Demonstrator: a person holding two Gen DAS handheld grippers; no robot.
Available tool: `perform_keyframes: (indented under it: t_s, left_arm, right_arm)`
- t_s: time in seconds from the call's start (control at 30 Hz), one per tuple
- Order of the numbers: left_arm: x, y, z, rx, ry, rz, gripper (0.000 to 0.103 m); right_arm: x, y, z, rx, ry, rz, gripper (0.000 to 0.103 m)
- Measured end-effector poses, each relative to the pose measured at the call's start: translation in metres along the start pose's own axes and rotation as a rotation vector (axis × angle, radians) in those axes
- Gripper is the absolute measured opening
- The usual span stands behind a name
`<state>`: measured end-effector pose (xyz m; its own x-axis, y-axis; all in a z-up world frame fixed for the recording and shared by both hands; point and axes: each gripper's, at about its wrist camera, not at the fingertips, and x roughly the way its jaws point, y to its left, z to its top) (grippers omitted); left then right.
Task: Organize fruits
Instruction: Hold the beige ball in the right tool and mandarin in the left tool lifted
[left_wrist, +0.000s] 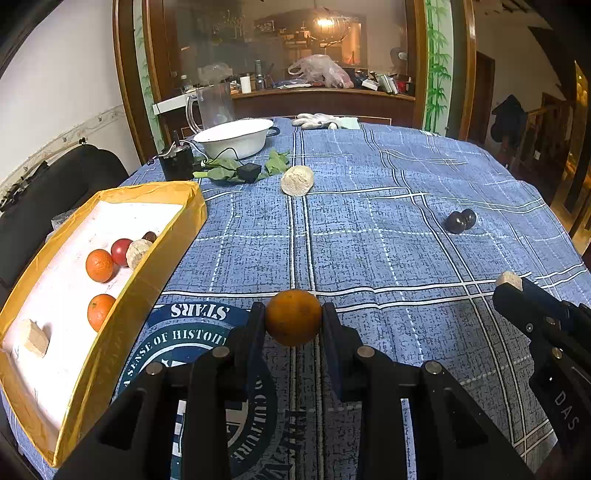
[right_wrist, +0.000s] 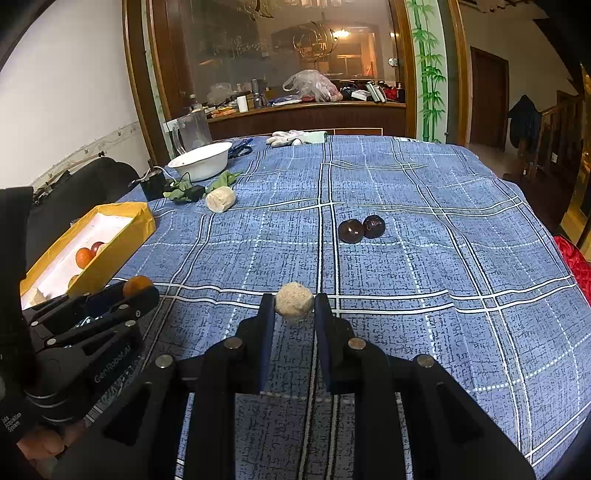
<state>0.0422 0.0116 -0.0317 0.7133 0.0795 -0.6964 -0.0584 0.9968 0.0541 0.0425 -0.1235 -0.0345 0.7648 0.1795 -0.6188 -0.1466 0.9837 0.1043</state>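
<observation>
The orange (left_wrist: 293, 317) sits clamped in the left gripper (left_wrist: 293, 319) above the counter (left_wrist: 369, 240), the beige ball (right_wrist: 294, 303) likewise in the right gripper (right_wrist: 294, 306). Carry each level over the yellow box (left_wrist: 147, 280) wall, lower onto bare lining clear of the fruit inside, then release.

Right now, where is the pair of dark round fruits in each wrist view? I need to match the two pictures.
Left wrist view: the pair of dark round fruits lies right of centre on the blue checked cloth, the two touching.
Right wrist view: the pair lies just right of centre, ahead of the right gripper.
Shared landmark: the white basin at the table's far left.
</observation>
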Motion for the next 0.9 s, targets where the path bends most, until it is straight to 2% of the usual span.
perform_keyframes:
  t_s: [0.63,0.9]
  left_arm:
    - [-0.005,0.002,-0.001,-0.012,-0.013,0.019,0.029]
    - [-0.029,0.023,0.004,-0.043,-0.041,0.018,0.029]
  right_arm:
    - [-0.001,0.001,0.0,-0.006,-0.004,-0.015,0.023]
    - [-0.006,0.01,0.004,-0.035,0.0,-0.027,0.023]
